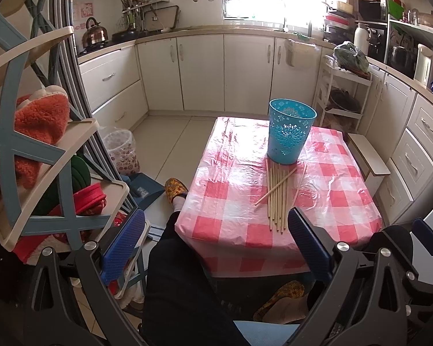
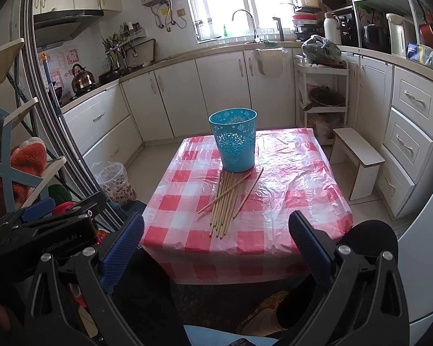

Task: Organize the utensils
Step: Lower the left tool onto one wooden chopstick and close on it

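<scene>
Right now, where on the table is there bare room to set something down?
Free: the cloth right of the chopsticks out to the table edge, the strip left of them, and the far right corner beside the blue cup. Crowded: the middle, where the chopsticks fan out from the cup's base.

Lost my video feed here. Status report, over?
Left gripper open, right gripper open, both short of the table. Chopsticks loose beside the blue bin. Nothing in the way.

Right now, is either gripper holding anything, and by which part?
Nothing is held. The left gripper and right gripper are both open and empty; the chopsticks lie loose on the table by the blue cup.
</scene>
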Motion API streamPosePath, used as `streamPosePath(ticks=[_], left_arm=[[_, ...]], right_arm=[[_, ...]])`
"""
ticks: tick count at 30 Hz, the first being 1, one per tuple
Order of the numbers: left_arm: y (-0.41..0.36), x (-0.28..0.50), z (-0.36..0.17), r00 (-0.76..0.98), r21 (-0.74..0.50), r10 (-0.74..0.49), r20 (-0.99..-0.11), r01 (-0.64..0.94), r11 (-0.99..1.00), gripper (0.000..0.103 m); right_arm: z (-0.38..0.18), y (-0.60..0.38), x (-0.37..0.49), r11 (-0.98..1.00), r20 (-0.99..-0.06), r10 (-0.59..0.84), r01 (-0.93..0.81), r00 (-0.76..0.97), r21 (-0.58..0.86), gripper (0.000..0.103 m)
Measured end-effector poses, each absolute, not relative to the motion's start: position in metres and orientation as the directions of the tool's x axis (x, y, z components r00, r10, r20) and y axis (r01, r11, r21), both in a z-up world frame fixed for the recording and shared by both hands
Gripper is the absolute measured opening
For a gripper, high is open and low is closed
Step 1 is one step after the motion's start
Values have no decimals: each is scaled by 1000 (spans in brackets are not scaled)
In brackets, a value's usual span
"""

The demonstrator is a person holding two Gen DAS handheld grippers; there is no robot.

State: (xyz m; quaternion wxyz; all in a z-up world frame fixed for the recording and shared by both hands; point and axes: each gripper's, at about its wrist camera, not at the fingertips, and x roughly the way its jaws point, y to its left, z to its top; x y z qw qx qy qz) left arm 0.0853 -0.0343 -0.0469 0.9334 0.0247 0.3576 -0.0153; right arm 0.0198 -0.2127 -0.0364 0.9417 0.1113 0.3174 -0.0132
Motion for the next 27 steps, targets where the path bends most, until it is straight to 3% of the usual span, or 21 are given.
streamPosePath(ticks=[5,10,12,14,17,21,27], left_arm=[[-35,106,-58,758,-33,-112,-643,118,992,95],[-45,152,-82,728,-26,-99,-678,111,993,95],[-53,172,-91,722,-19,-105,-684,127,992,95],[-63,192,-102,715,-1,-109,-691,150,989,95],[-81,228,-124,682,13,-127,-720,196,981,88],[-107,277,-163,610,-4,-163,-775,255,967,68],[-150,321,-204,554,0,-203,-807,345,939,62]], right_arm=[[-51,-220,42,972,-613,64,90,788,217,96],[-92,-244,96,966,-655,35,142,755,216,96],[-116,-255,123,963,-687,15,176,726,207,88],[-140,-266,149,957,-725,20,196,688,212,69],[-176,-278,188,947,-770,47,217,636,237,52],[-207,-288,236,945,-793,26,243,608,217,47],[-242,-293,292,967,-814,-25,220,580,127,42]])
